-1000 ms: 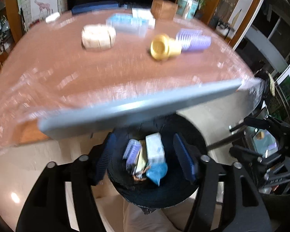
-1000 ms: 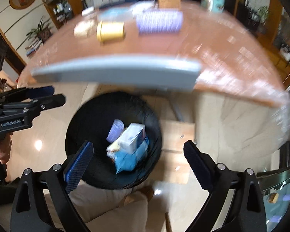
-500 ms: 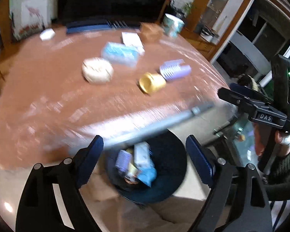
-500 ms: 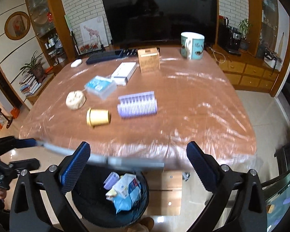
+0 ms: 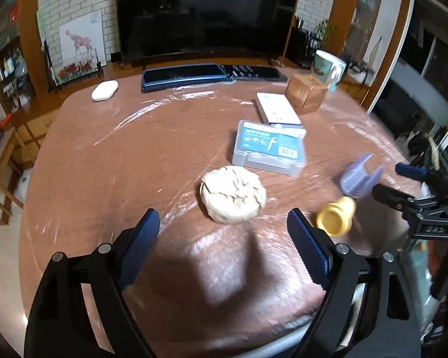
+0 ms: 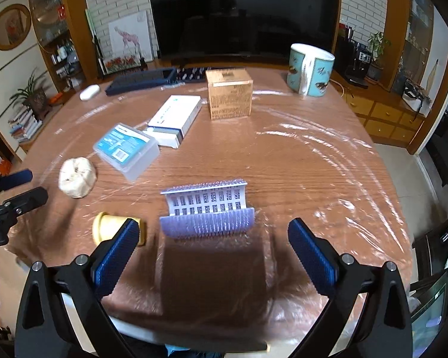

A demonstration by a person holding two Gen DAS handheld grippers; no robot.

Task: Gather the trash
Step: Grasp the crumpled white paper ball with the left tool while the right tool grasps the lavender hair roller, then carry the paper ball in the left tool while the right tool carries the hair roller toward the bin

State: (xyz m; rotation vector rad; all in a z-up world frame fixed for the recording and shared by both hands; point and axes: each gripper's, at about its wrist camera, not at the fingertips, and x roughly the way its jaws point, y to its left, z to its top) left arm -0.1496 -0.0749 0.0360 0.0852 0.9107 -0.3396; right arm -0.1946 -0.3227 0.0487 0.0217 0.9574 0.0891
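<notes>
Wood-grain table under clear film fills both views, with a dark television behind it. Your left gripper stands released and empty at lower centre of its view; its jaws have just been opening, nothing between them. Just above it, at centre frame, lies the crumpled paper ball: light, soft, likely to crush, so take it across its middle. Your right gripper is likewise spread wide and empty at lower centre, its jaws having just widened. Directly above it sits the purple bristled roller, light but springy; close on its short curved sides, not the bristle tips. The yellow cap lies on its side at lower left, partly behind the left finger; rigid, smooth, apt to roll. Further up the frame sit a clear plastic case with a blue label, unreadable, a white box, a cardboard box and a mug. "DAS" shows on the right tool in the left view.
</notes>
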